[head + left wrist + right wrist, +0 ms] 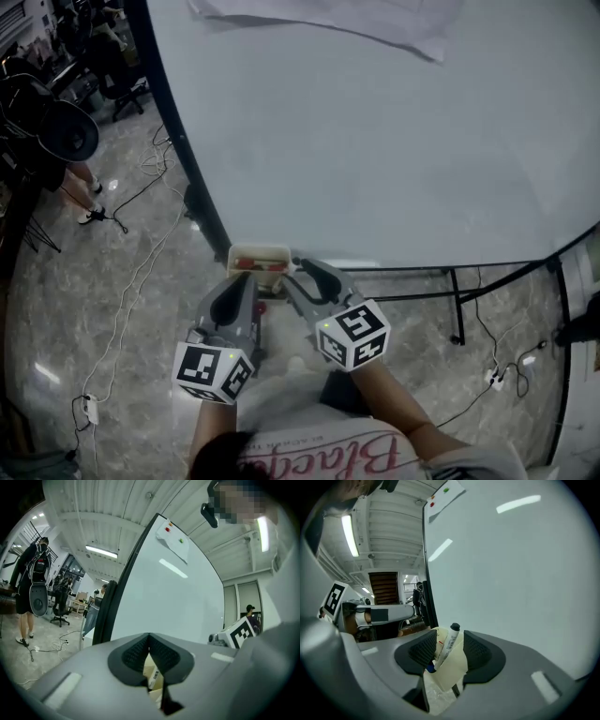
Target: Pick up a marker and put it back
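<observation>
The whiteboard (375,141) fills most of the head view, with a sheet of paper (356,19) at its top edge. Both grippers point at its lower left corner, where a cream holder (259,260) sits against the dark frame.

The left gripper (149,641) has its jaws together, the tips meeting. The holder shows only through the slit beneath them.

The right gripper (449,651) has its jaws apart, level with the holder. A white marker (448,641) with a black cap stands in the holder, leaning cap-up toward the board. It shows in the gap between the two pads (424,651), nearer the left one. Neither pad clearly touches it.
</observation>
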Motion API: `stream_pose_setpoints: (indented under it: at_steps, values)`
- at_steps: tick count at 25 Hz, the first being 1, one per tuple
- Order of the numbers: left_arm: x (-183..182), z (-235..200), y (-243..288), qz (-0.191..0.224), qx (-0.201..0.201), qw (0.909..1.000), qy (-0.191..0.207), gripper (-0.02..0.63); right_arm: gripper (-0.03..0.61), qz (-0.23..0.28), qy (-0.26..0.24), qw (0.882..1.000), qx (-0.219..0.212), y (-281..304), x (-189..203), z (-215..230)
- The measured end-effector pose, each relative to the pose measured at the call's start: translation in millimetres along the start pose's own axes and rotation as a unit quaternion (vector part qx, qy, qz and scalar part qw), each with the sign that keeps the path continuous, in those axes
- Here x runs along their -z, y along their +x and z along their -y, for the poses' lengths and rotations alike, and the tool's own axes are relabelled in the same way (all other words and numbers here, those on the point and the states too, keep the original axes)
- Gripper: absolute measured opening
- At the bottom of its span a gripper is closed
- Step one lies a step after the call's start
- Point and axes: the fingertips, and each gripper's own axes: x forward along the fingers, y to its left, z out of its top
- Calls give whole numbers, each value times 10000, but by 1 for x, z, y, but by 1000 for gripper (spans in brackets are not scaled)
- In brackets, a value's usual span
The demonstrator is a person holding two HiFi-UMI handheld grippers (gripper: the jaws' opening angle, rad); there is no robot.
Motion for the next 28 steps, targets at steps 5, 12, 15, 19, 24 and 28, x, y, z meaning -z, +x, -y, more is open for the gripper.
stream_pose_setpoints:
  at_steps: [5,12,15,19,24,28]
  values:
    - [-3,-12,6,-64,-21,10000,-14,0,119,-29,405,9992,-73,14,5,4]
    - [-5,-20,9,-98,60,9999,-65,-2,80,-27,689,9972,-288,18,2,-5]
    - [-9,-22,8,-41,105,9999,-56,-1,77,5,484,9984,-302,16,-7,-13]
    - [-18,-21,9,68,179,9998,-19,0,77,88,13,9997,-218,11,-28,-21]
    - [-30,-18,12,246,344,9991,54,-1,77,597,-236,9978,-181,-5,-62,-31]
    - [-42,-16,17,402,421,9982,113,0,77,987,-327,9945,-77,-19,-87,-27]
